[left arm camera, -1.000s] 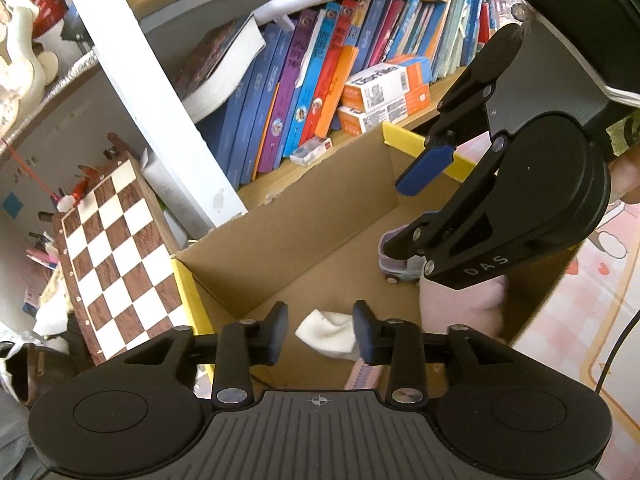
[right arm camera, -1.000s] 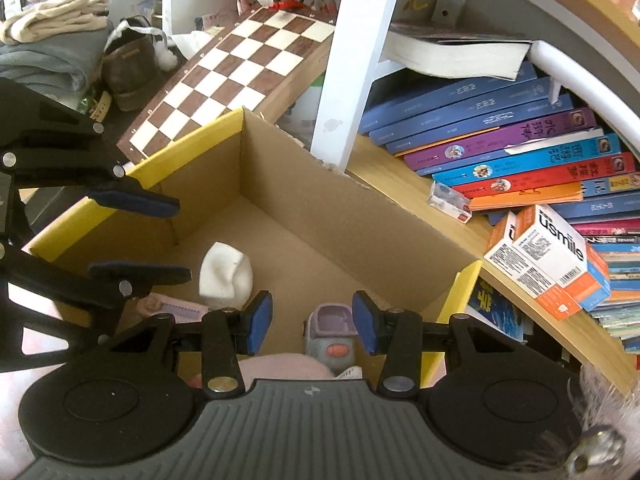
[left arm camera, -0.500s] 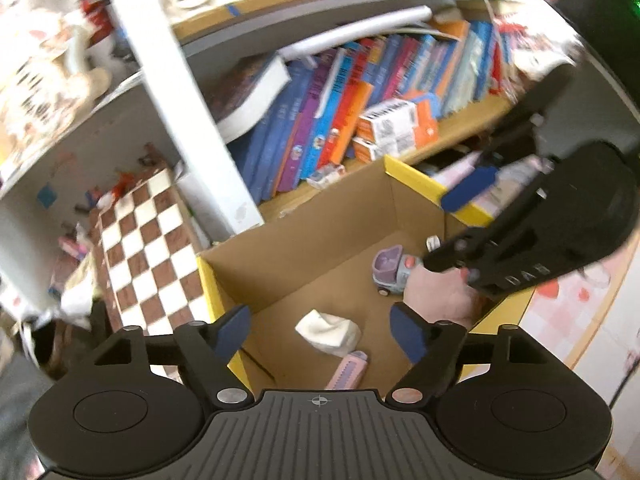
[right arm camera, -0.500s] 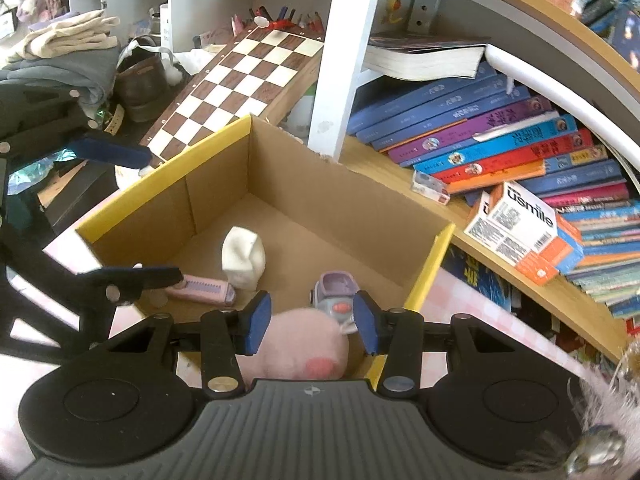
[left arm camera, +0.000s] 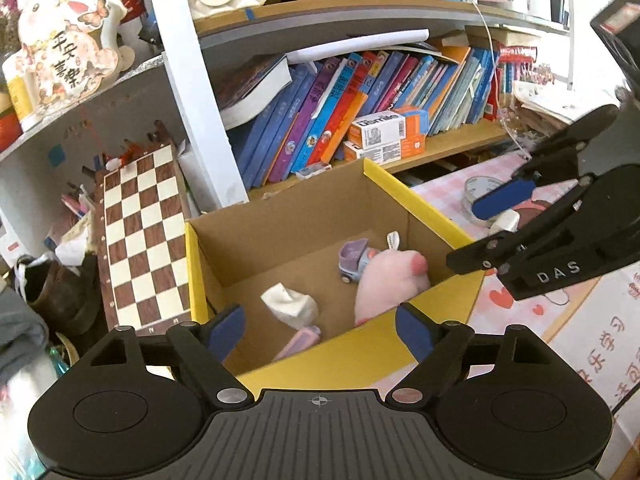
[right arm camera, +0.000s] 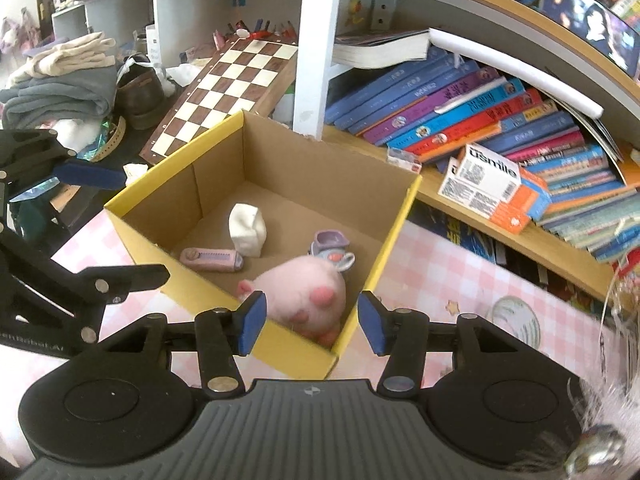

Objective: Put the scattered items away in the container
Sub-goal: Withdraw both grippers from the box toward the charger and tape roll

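Note:
A cardboard box with a yellow rim (left arm camera: 416, 204) (right arm camera: 172, 176) holds a pink plush toy (left arm camera: 392, 280) (right arm camera: 304, 292), a white cloth lump (left arm camera: 290, 306) (right arm camera: 246, 230), a purple toy car (left arm camera: 352, 258) (right arm camera: 330, 246) and a pink comb-like case (left arm camera: 298, 342) (right arm camera: 210, 259). My left gripper (left arm camera: 320, 330) hangs above the box's near wall, its jaws opening wide with nothing between them. My right gripper (right arm camera: 310, 322) hovers over the near corner, its jaws also opening. The plush lies below them, untouched.
A chessboard (left arm camera: 140, 240) (right arm camera: 228, 88) leans behind the box. A shelf of slanted books with an orange-and-white carton (left arm camera: 380, 130) (right arm camera: 488, 180) runs alongside. The box stands on a pink checked mat (right arm camera: 440, 276) with a round clear dish (right arm camera: 516, 320). Folded clothes (right arm camera: 60, 80) lie far left.
Both grippers have drawn back and up out of the box. The left jaws spread wide away from the white cloth. The right jaws widened a little, and the plush lies in the box.

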Demonstrator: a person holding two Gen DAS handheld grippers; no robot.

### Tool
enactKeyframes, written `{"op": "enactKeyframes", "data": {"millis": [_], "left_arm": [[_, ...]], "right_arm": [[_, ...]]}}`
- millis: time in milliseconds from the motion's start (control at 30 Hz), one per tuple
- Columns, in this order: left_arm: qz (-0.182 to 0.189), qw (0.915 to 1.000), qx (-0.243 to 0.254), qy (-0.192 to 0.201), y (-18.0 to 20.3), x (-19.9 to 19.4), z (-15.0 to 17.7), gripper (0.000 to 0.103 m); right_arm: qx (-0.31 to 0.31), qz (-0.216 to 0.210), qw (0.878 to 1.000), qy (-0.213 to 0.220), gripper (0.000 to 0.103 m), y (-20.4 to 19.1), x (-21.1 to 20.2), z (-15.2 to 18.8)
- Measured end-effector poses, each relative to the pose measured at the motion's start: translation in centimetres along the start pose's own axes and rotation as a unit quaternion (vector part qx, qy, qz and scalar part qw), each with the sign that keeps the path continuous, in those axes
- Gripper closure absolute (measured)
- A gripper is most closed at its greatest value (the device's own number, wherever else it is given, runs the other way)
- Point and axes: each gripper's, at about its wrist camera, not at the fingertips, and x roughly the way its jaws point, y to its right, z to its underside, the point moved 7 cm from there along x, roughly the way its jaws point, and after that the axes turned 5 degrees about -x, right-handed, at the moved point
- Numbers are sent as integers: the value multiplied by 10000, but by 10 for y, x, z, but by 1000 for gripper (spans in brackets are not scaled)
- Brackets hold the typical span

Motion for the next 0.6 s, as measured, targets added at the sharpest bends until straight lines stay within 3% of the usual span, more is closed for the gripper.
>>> {"op": "enactKeyframes", "data": {"millis": [233, 600], "left_arm": [[-97, 10000, -2, 5, 8, -13, 7, 17], [-222, 9997, 34, -124, 21, -24, 24, 16]], "right_arm": [[273, 36, 9996, 43, 47, 1, -16, 19], [670, 243, 9975, 35, 28, 16, -33, 50]]}}
